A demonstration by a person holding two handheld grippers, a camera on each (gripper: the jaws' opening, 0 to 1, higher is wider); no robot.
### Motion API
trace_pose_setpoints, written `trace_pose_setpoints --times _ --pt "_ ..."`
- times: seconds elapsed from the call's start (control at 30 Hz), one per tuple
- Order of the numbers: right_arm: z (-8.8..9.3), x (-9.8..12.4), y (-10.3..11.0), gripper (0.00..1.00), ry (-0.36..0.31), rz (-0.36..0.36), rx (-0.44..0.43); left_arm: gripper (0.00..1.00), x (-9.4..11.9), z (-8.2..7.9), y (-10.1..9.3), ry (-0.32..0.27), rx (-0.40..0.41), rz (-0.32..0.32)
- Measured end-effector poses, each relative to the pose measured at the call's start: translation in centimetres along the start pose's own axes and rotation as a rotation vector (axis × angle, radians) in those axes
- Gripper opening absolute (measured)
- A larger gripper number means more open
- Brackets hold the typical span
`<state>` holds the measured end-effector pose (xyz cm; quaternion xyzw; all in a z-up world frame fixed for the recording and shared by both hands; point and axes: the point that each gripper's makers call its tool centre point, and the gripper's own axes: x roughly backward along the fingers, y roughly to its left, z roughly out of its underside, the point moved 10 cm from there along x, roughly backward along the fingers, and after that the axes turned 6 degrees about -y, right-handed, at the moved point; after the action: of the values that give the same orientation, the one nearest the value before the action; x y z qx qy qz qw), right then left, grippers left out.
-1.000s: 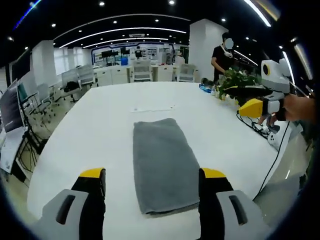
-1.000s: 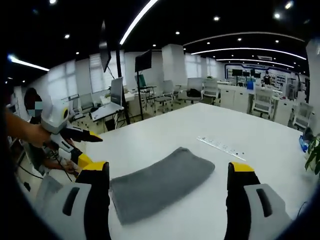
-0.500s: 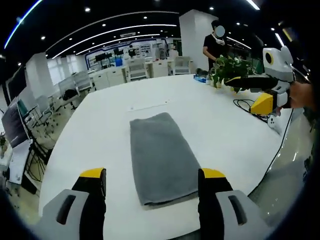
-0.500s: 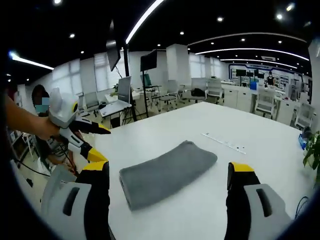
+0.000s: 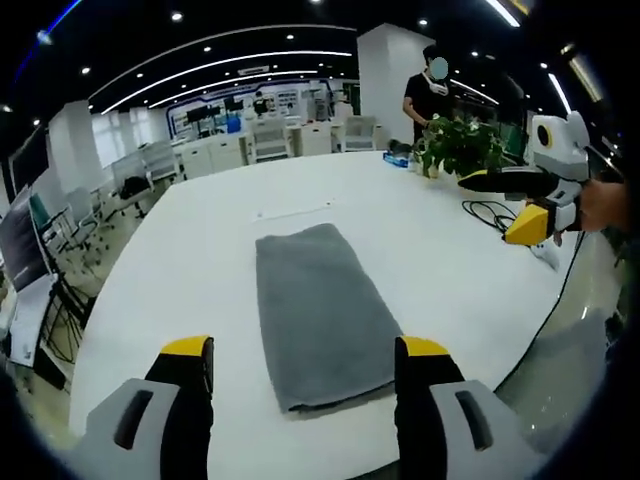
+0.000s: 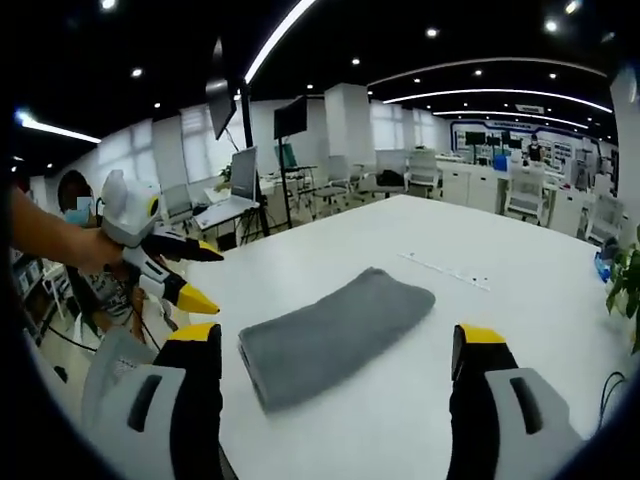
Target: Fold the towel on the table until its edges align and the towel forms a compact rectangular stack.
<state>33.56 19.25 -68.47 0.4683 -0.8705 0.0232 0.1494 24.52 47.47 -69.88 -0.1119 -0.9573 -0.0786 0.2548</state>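
A grey towel (image 5: 315,310) lies folded into a long narrow rectangle on the white table (image 5: 200,260); in the right gripper view the towel (image 6: 335,330) runs diagonally across the table (image 6: 520,310). My left gripper (image 5: 300,375) is open, held above the towel's near short end, touching nothing. My right gripper (image 6: 335,365) is open too, off the towel's long side. The right gripper (image 5: 515,205) also appears at the right of the left gripper view, and the left gripper (image 6: 170,265) at the left of the right gripper view.
A white strip (image 5: 292,212) lies on the table beyond the towel. A potted plant (image 5: 455,150) and black cables (image 5: 490,212) sit at the table's far right. A person (image 5: 425,95) stands behind the plant. Desks and chairs (image 5: 270,140) surround the table.
Both cameras shifted slightly; the towel lies as before. The grippers stayed open and clear of it.
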Motion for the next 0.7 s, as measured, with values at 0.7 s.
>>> trace_pose_setpoints --times 0.7 --pt "1.8 -2.9 -0.4 0.91 0.028 0.124 -0.015 0.74 -4.0 -0.2 3.8 -0.052 -0.024 0.157"
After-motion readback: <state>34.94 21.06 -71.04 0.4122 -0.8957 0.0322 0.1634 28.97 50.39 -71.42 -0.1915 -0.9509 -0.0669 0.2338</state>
